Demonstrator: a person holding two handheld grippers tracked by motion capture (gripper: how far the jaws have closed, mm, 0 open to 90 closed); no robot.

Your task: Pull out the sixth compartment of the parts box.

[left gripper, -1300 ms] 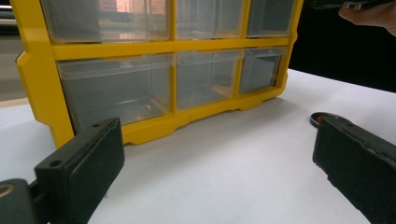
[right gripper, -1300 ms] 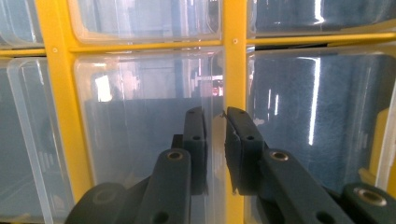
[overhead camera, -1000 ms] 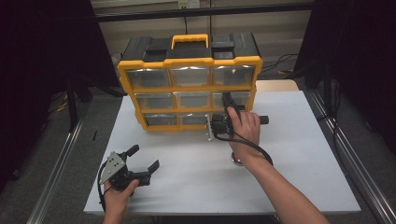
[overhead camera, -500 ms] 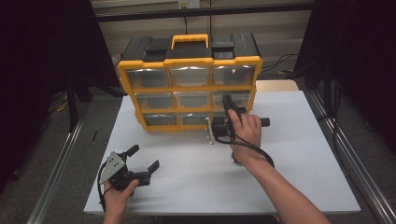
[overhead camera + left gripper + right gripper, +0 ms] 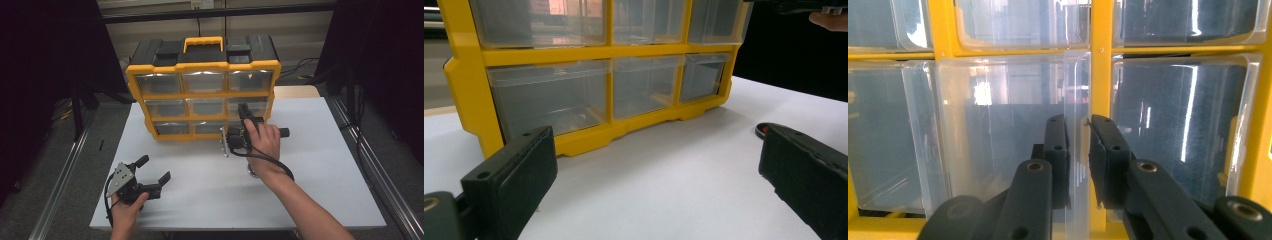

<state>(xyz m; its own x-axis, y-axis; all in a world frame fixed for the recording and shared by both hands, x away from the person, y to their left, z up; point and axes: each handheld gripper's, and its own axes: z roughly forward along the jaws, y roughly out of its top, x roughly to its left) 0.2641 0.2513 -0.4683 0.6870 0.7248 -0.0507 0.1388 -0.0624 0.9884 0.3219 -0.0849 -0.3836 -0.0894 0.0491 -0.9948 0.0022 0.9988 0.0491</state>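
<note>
Right tongs (image 5: 1078, 135) were clamped on the edge of a clear drawer (image 5: 1008, 135) in the yellow organizer (image 5: 202, 95). Left tongs (image 5: 152, 170) rested released on the white tabletop (image 5: 330, 170).

One yellow organizer (image 5: 202, 70) stands on one white table (image 5: 325, 175). It holds nine clear drawers (image 5: 201, 107), three rows of three. Two grippers: left gripper (image 5: 156, 170), right gripper (image 5: 243, 116).

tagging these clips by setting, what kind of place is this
Probably a lab or workshop bench set up for recording, not a home. A bare white table sits between metal rails, dark curtains hang at the sides, and the one item on it is a yellow parts organizer with clear drawers.
</note>
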